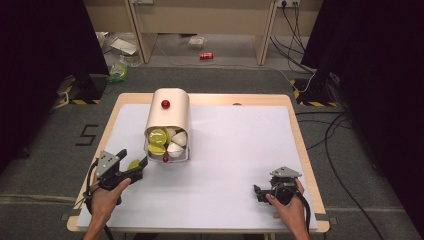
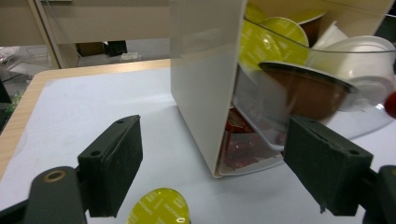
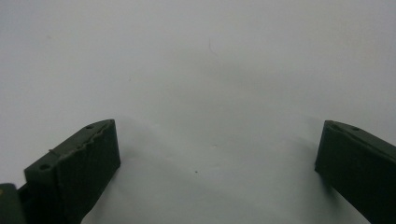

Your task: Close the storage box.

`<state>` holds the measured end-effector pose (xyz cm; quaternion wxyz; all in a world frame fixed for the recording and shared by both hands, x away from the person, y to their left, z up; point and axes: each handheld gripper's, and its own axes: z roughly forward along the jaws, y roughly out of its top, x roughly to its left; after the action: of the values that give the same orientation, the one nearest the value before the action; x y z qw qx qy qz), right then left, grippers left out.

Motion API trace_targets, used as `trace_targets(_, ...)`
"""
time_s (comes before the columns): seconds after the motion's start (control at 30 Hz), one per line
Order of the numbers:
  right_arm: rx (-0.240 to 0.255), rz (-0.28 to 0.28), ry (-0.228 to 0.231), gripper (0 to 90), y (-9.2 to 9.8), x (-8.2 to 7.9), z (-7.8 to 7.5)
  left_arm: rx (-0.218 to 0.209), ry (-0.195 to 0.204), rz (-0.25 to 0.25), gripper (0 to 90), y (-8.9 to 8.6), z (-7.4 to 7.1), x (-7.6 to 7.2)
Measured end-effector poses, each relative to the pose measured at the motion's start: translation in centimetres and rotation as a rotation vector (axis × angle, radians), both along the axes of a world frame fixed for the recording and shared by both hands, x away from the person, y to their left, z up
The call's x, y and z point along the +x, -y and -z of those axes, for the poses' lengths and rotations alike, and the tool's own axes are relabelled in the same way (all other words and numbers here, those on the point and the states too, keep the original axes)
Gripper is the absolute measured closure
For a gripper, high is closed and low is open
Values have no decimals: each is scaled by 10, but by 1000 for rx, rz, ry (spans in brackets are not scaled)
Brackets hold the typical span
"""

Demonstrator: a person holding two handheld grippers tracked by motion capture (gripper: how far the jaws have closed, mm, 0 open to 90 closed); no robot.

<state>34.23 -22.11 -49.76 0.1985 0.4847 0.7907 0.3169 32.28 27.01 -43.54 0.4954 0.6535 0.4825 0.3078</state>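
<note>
High view: a beige capsule dispenser [image 1: 168, 116] with a clear front drawer [image 1: 167, 156] is seen on the white table [image 1: 235, 150]. The left gripper [image 1: 132, 165] is held low near the dispenser's front left corner, angled toward it, jaws spread, with a yellow-green coffee capsule [image 1: 134, 163] lying between them. The right gripper [image 1: 259, 192] is held well apart from the dispenser, near the table's front right, pointing left, jaws spread over bare table.
</note>
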Motion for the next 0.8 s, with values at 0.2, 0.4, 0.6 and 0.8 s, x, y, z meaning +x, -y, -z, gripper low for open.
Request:
trace_targets(0.2, 1, 0, -1, 3, 0, 0, 0, 4, 5, 14, 166, 6, -3, 2)
trace_targets(0.4, 0, 0, 0, 3, 0, 0, 0, -11, 8, 16, 156, 6, -6, 3)
trace_targets(0.6, 1, 0, 0, 3, 0, 0, 0, -6, 15, 8, 156, 9, -9, 6)
trace_targets(0.8, 0, 0, 0, 3, 0, 0, 0, -3, 16, 9, 157, 11, -9, 9)
